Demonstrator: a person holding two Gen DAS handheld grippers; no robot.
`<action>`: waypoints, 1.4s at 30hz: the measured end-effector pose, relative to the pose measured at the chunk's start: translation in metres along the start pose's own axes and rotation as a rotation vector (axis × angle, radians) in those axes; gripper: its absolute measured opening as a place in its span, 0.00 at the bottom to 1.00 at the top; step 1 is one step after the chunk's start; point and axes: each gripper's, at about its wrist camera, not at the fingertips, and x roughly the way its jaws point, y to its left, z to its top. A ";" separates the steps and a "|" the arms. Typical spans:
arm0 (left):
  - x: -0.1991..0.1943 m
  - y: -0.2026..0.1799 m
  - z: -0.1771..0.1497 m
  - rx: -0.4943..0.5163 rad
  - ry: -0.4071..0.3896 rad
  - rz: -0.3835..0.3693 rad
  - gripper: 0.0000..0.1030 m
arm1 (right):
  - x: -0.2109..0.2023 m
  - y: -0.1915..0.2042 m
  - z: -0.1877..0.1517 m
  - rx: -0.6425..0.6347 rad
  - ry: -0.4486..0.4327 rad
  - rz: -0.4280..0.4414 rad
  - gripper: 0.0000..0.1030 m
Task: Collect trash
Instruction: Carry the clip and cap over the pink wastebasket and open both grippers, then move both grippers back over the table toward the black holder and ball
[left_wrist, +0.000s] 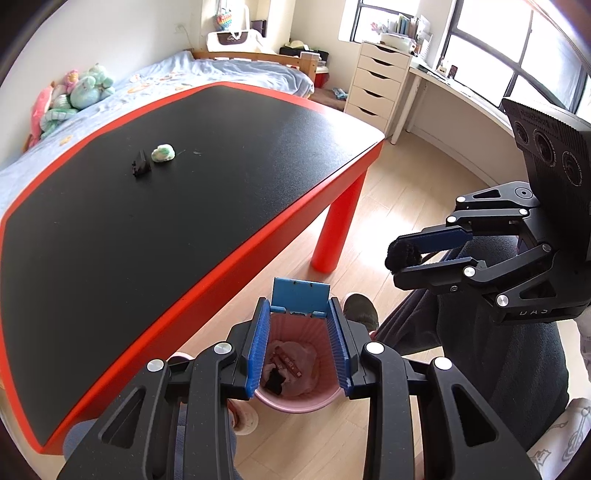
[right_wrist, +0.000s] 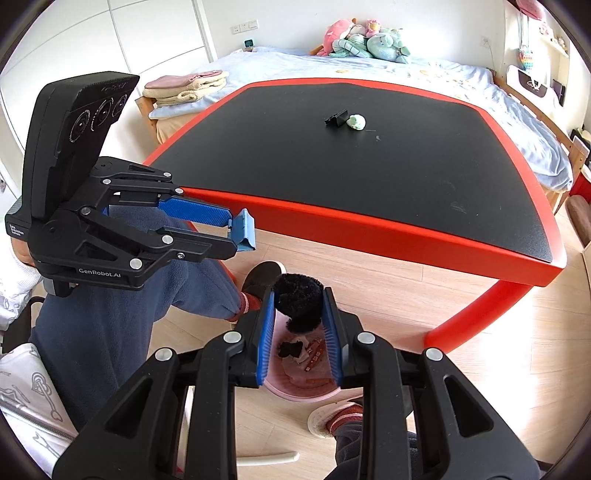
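Note:
My left gripper (left_wrist: 300, 308) is shut on a flat blue plastic piece (left_wrist: 300, 297) and holds it above a pink trash bin (left_wrist: 295, 400) on the floor; it also shows in the right wrist view (right_wrist: 236, 230). My right gripper (right_wrist: 299, 295) is shut on a black fuzzy wad (right_wrist: 298, 301) above the same bin (right_wrist: 303, 393), which holds wrappers and scraps. On the black table top a crumpled green-white wad (left_wrist: 163, 152) lies beside a small black object (left_wrist: 140, 163), far from both grippers.
The red-edged black table (left_wrist: 229, 266) stands left of the bin, its red leg (left_wrist: 338, 229) close by. The person's legs and feet (right_wrist: 258, 280) flank the bin. A bed with plush toys (right_wrist: 365, 42) is behind the table; a drawer unit (left_wrist: 376, 83) stands far right.

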 end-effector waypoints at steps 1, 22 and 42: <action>0.001 0.000 0.000 0.001 0.005 0.000 0.35 | 0.000 0.000 -0.001 0.000 0.003 0.000 0.41; -0.005 0.016 0.000 -0.063 -0.017 0.065 0.92 | 0.005 -0.004 -0.007 0.036 0.011 -0.003 0.95; -0.014 0.074 0.042 -0.139 -0.057 0.132 0.93 | 0.006 -0.037 0.064 0.008 -0.053 -0.006 0.97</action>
